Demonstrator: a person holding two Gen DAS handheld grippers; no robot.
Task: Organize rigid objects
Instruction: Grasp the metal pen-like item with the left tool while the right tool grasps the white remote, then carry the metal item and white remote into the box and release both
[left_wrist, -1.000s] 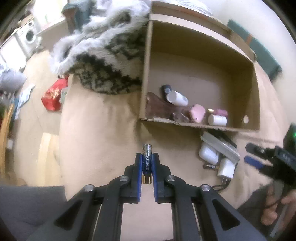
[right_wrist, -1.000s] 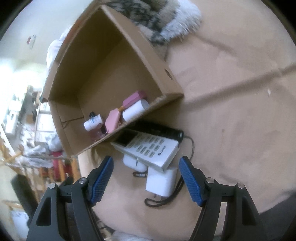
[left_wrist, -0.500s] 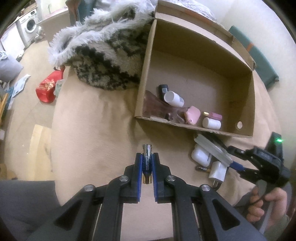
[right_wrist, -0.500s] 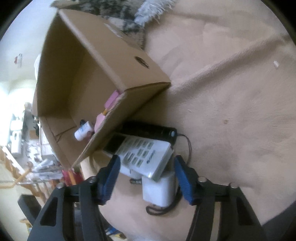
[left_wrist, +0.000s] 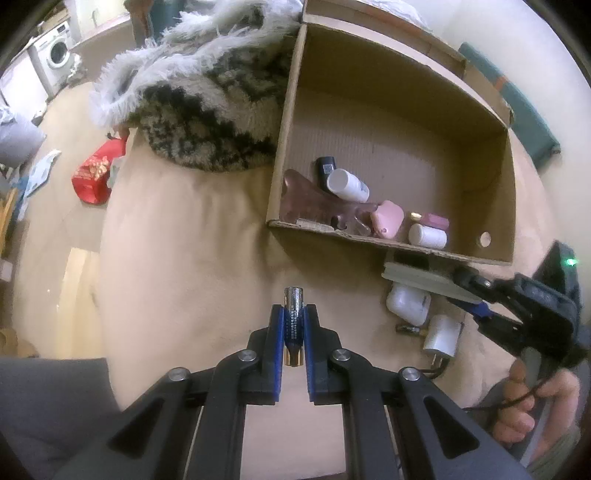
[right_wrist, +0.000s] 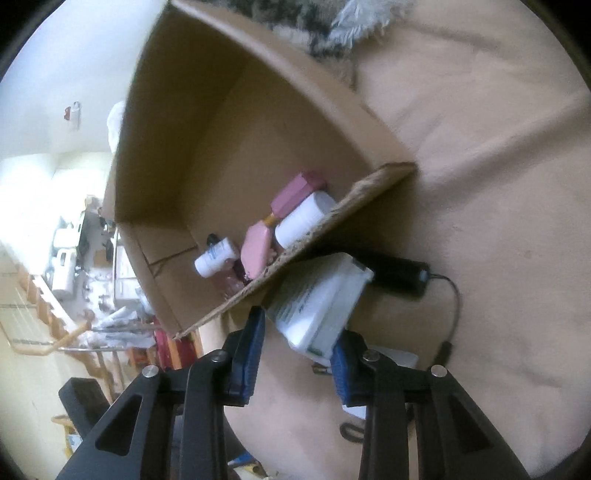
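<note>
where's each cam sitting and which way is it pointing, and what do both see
Left wrist: on the left gripper, looking steeply down at the beige cover and cardboard box; its fingers clamp a small metal tube; the right gripper and the hand holding it show at right.
Right wrist: on the right gripper, slanting down at the box; its jaws have just been closing around the white remote.
Shared: the box, remote and pink case.
</note>
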